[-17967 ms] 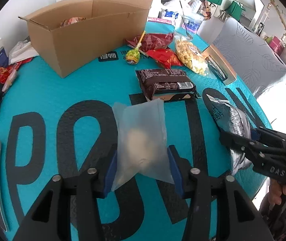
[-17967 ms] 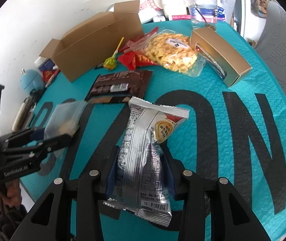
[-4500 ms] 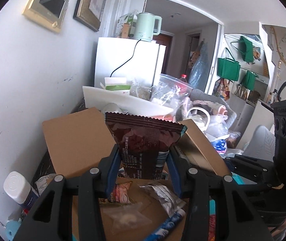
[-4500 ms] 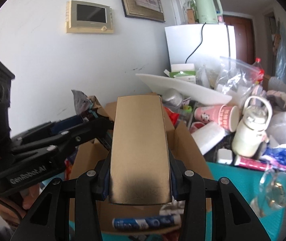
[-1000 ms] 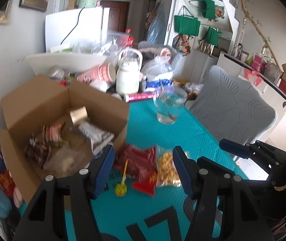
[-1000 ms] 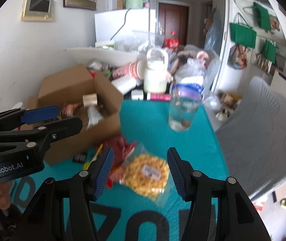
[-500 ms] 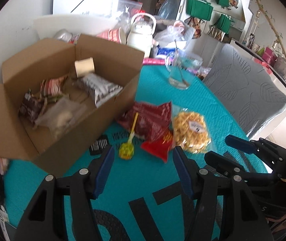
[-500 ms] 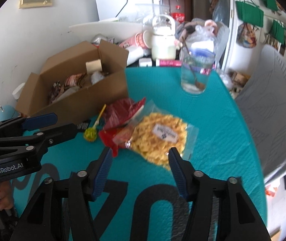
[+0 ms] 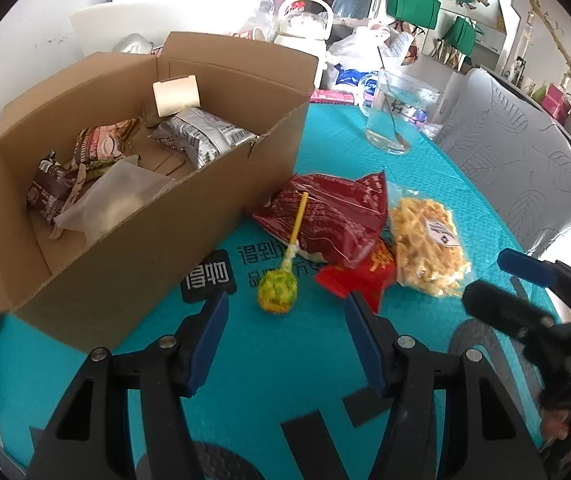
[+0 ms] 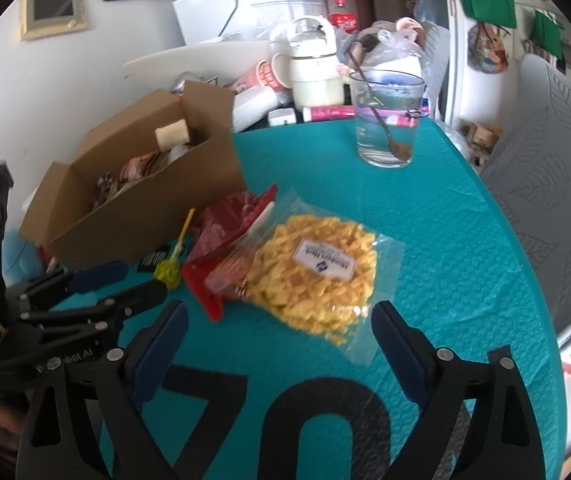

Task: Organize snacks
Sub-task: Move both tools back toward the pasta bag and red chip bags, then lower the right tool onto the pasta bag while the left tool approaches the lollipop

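An open cardboard box (image 9: 133, 256) (image 10: 153, 216) at the left holds several snack packs and a gold box end. On the teal cloth lie a yellow-green lollipop (image 9: 277, 290) (image 10: 168, 271), a dark red bag (image 9: 325, 216) (image 10: 225, 220), a small red packet (image 9: 359, 274) (image 10: 201, 284) and a clear bag of yellow snacks (image 9: 425, 248) (image 10: 317, 276). My left gripper (image 9: 285, 312) is open and empty, just in front of the lollipop. My right gripper (image 10: 277, 320) is open and empty, just in front of the yellow snack bag.
A glass with a spoon (image 9: 391, 116) (image 10: 385, 120) stands at the back of the table. A white kettle (image 10: 313, 68), cups and bags crowd behind it. A grey chair (image 9: 525, 152) stands at the right table edge.
Both grippers have dropped lower and moved closer to the snacks on the cloth. Both stay open and empty.
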Demonstrator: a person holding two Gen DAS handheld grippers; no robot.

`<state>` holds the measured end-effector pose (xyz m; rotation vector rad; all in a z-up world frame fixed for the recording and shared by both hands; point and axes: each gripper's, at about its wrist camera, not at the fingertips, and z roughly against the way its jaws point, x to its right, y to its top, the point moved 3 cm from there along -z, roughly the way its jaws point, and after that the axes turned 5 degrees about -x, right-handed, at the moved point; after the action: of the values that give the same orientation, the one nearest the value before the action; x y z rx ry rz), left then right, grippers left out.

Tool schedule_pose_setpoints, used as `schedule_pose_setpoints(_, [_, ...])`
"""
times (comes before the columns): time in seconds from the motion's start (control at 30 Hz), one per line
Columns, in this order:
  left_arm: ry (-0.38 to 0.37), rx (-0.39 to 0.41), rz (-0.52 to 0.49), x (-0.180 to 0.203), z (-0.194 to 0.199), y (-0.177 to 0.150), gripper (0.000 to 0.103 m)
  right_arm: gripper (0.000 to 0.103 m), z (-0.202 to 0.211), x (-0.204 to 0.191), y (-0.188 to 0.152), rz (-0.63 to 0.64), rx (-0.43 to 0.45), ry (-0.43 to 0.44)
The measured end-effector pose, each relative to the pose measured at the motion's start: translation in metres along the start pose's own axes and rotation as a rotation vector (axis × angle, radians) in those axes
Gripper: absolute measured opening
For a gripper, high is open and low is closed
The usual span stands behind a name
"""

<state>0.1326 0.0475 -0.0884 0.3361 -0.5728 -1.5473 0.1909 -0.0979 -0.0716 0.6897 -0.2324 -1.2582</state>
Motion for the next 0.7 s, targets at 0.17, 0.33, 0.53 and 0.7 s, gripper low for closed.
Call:
schedule_pose_setpoints(0.17, [-0.007,0.002,0.004,-0.002,-0.008,0.009,0.058,0.103,-0.019,0.011,0.011,-0.097,-0.058,0.080])
schedule_pose_setpoints(0.33, [0.008,-0.019,-0.039,0.000,-0.019,0.014,0.031,0.103,-0.034,0.018,0.022,-0.145,-0.078,0.087])
schedule_pose_setpoints(0.53, [-0.005,-0.027,-0.059,0.000,-0.025,0.016,0.021,0.103,-0.050,0.026,0.033,-0.175,-0.103,0.008])
schedule_pose_setpoints(0.7, [0.009,-0.028,-0.081,0.002,-0.025,0.015,0.021,0.103,-0.061,0.031,0.034,-0.188,-0.117,-0.027])
